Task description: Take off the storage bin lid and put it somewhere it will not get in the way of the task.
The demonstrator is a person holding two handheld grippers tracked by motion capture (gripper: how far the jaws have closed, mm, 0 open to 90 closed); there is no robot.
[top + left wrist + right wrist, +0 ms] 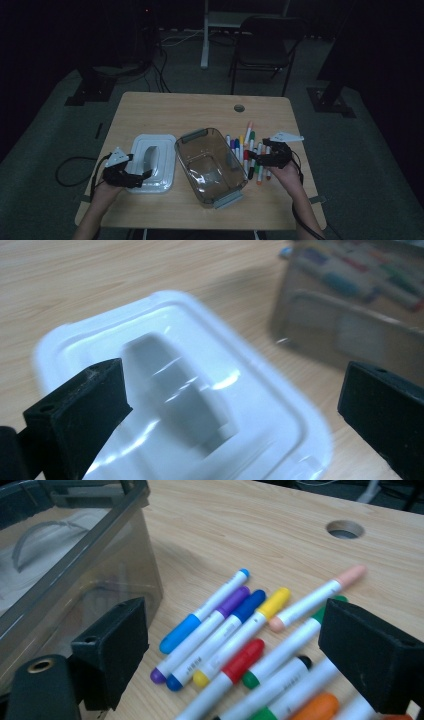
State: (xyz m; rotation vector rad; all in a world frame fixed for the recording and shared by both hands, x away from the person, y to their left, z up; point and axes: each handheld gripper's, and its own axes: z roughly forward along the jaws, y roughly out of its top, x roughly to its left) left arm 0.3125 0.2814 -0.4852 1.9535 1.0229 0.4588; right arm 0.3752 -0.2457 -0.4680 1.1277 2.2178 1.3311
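Note:
A clear grey plastic bin (210,165) (60,575) sits mid-table, with nothing in it. Its white lid (152,161) (190,390), with a grey handle (175,390), lies flat to the left. Several coloured markers (250,150) (240,635) lie in a loose pile right of the bin. My left gripper (134,175) (230,410) hovers open over the lid's near edge, its jaws either side of the handle. Over the near end of the markers my right gripper (256,159) (235,655) is held open, nothing between its jaws.
A round cable hole (239,107) (345,529) sits near the table's far edge. A folding chair (265,45) and a white table leg (205,35) stand on the floor beyond. Cables trail off both grippers at the front corners.

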